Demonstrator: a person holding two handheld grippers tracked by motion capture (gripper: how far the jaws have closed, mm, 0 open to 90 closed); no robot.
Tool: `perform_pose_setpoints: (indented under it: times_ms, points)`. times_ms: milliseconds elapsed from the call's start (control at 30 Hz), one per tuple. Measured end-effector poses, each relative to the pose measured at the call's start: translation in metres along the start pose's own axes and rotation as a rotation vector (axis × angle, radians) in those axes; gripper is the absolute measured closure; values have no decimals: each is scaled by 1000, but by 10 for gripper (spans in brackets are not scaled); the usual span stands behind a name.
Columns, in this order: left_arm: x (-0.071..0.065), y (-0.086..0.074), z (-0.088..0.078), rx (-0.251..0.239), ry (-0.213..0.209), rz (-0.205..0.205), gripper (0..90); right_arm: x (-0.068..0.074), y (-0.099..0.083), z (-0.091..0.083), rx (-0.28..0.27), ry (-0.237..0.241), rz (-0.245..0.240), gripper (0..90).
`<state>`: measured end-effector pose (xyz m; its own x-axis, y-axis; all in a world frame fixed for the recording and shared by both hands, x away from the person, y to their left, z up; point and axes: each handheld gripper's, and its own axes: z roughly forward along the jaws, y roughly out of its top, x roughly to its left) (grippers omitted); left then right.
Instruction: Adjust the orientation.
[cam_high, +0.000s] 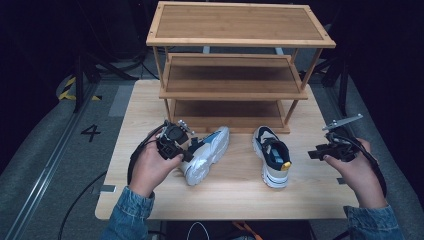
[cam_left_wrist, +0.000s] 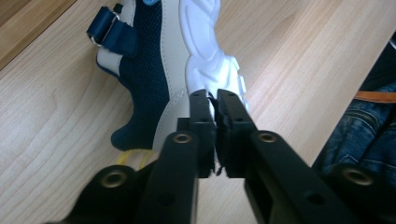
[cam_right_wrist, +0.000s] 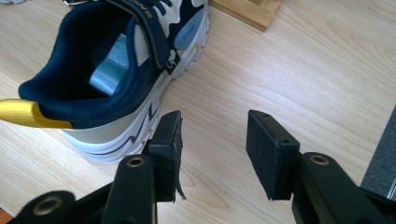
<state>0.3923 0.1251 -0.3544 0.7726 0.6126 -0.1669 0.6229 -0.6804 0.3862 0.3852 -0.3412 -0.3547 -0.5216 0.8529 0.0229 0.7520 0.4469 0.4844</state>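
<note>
Three-tier wooden rack (cam_high: 240, 30) at table's (cam_high: 150, 100) far side, shelves bare – likely meant for shoes. Left shoe (cam_high: 206, 154) on its side, left gripper (cam_left_wrist: 212, 109) pinched together at its heel rim. Right shoe (cam_high: 272, 155) upright; right gripper (cam_right_wrist: 212, 144) jaws apart beside heel, nothing between. Strap lettering unreadable – floor reads "4" (cam_high: 90, 132).

A recording studio or lab is showing here: black curtains are hanging around a lone light wooden table (cam_high: 150, 100), a floor number "4" (cam_high: 90, 132) and hazard tape (cam_high: 67, 87) are lying past its left edge, cables are trailing
</note>
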Motion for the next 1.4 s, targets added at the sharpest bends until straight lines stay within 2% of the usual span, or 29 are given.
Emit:
perform_pose_setpoints:
  times_ms: [133, 233, 300, 333, 600, 800, 1033, 1133, 1233, 1400]
  points:
    - [1, 4, 10, -14, -26, -15, 899, -1, -2, 0, -3, -9, 4, 556]
    - [0, 5, 14, -13, -25, -17, 899, -1, -2, -1, -5, -10, -1, 551]
    - [0, 6, 17, -3, -38, -2, 899, 0, -2, 0, -6, -12, -1, 550]
    - [-1, 6, 19, -5, -44, -7, 899, 0, -2, 0, -6, -12, -2, 549]
    - [-1, 8, 23, 7, -47, -14, 900, 0, -1, 2, 0, -14, -10, 542]
    - [-9, 10, 23, 14, -30, 6, 899, 1, -1, 3, 5, -15, -12, 539]
    - [-22, 13, 25, 15, -56, 37, 899, 2, 0, 3, 4, -15, -13, 536]
    - [-29, 17, 29, 23, -89, 62, 896, 2, 0, 4, 6, -15, -13, 534]
    - [-32, 18, 34, 22, -141, 63, 895, 2, 0, 4, 6, -15, -17, 532]
    - [-43, 22, 40, 57, -151, 90, 885, 3, 0, 4, 5, -17, -19, 529]
